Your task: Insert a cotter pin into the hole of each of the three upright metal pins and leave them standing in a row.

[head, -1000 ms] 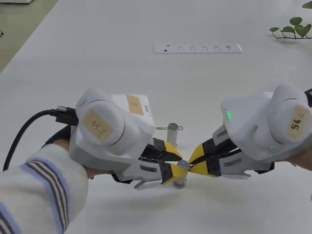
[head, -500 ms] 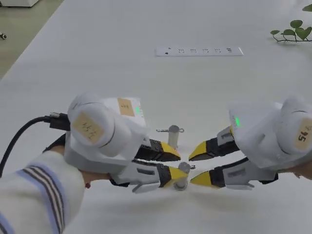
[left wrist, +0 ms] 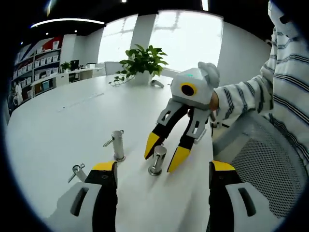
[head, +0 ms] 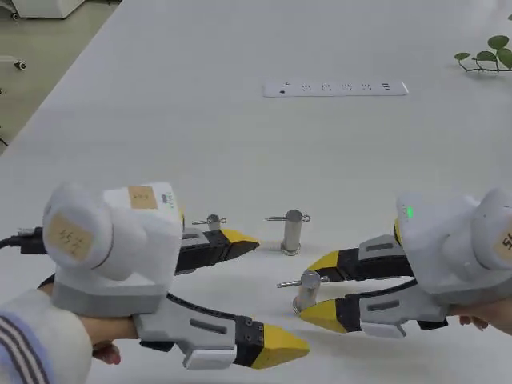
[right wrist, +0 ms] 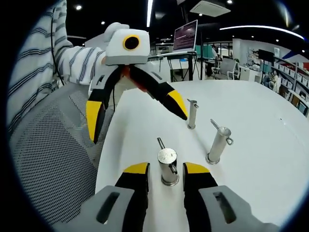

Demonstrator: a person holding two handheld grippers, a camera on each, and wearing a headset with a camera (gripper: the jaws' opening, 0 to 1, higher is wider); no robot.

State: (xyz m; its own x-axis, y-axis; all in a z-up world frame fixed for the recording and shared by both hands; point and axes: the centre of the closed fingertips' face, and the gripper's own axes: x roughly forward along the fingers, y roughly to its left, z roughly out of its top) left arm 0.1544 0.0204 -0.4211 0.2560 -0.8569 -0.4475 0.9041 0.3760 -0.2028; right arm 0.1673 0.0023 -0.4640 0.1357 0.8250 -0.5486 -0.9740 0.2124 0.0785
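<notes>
Three upright metal pins stand on the white table, each with a cotter pin through its top. The near pin stands between the jaws of my right gripper, which is open and straddles it without squeezing. The middle pin and the left pin stand behind. My left gripper is wide open and empty, back to the left of the near pin, with its far jaw beside the left pin.
A white power strip lies at the table's far side. A leafy plant sits at the back right. A grey mesh chair is close behind the table's near edge. Floor shows past the left edge.
Both grippers were shut at the near pin's top a second ago. The right one opened first. The left has since opened wide and drawn back to the left. The head camera shifted.
</notes>
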